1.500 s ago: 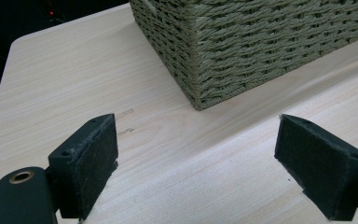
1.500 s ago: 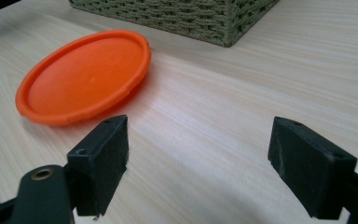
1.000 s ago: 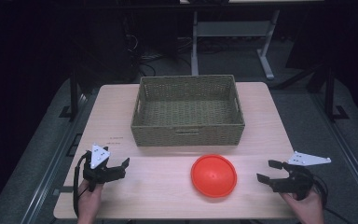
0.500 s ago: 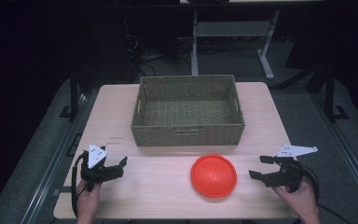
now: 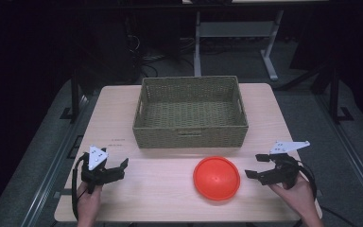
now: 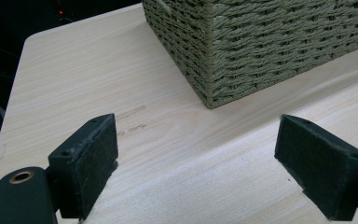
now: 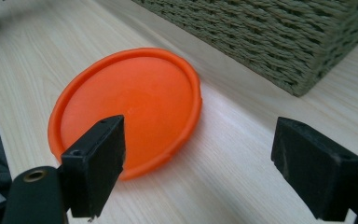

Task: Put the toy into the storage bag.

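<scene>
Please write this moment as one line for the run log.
right gripper: open, beside round orange plastic plate, not touching | left gripper: open, holding nothing | green woven basket: nothing inside | light wooden table

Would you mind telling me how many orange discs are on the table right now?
1. The orange disc lies flat on the table, in front of the woven basket and just left of the right gripper. The basket looks empty.

no readable text or labels anywhere
</scene>
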`<action>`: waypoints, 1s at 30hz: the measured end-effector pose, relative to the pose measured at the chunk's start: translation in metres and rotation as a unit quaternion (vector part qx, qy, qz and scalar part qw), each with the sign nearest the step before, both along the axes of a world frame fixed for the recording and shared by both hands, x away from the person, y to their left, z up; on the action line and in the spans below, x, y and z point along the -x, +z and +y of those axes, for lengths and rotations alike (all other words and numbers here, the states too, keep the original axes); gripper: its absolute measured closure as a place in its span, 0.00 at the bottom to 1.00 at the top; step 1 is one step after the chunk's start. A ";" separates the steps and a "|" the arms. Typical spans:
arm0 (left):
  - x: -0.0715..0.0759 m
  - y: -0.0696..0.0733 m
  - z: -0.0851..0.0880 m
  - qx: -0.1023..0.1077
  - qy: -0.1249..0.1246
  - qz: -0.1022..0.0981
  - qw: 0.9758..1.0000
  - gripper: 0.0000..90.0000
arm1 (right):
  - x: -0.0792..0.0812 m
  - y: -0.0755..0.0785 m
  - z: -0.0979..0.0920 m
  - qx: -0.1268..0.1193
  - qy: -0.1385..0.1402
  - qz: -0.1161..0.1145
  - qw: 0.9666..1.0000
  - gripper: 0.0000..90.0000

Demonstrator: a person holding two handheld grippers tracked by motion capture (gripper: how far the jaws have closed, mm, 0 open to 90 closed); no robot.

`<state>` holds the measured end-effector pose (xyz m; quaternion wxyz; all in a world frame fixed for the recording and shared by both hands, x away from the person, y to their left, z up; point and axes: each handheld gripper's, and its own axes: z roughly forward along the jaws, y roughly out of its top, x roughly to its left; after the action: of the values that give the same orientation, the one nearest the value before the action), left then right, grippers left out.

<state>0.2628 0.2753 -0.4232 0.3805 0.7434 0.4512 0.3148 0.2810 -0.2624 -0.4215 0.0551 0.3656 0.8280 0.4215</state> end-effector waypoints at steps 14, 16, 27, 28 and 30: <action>0.001 0.001 0.000 -0.001 -0.003 -0.004 1.000 0.14 | -0.013 -0.006 0.030 0.020 0.017 0.026 0.999 0.23; 0.001 0.001 0.000 -0.001 -0.004 -0.002 1.000 0.14 | -0.016 -0.014 0.034 0.016 0.015 0.036 0.999 0.24; 0.001 0.001 -0.003 -0.007 -0.012 -0.003 1.000 0.14 | -0.018 -0.022 0.042 0.032 0.002 0.047 0.998 0.32; 0.001 0.001 -0.003 -0.007 -0.012 -0.003 1.000 0.14 | -0.018 -0.023 0.041 0.032 0.000 0.047 0.998 0.34; 0.001 0.001 -0.003 -0.007 -0.011 -0.005 1.000 0.14 | -0.018 -0.026 0.042 0.030 -0.001 0.050 0.998 0.37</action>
<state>0.2621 0.2726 -0.4221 0.3808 0.7497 0.4386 0.3171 0.2987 -0.2208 -0.4470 0.0251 0.3855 0.8414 0.3779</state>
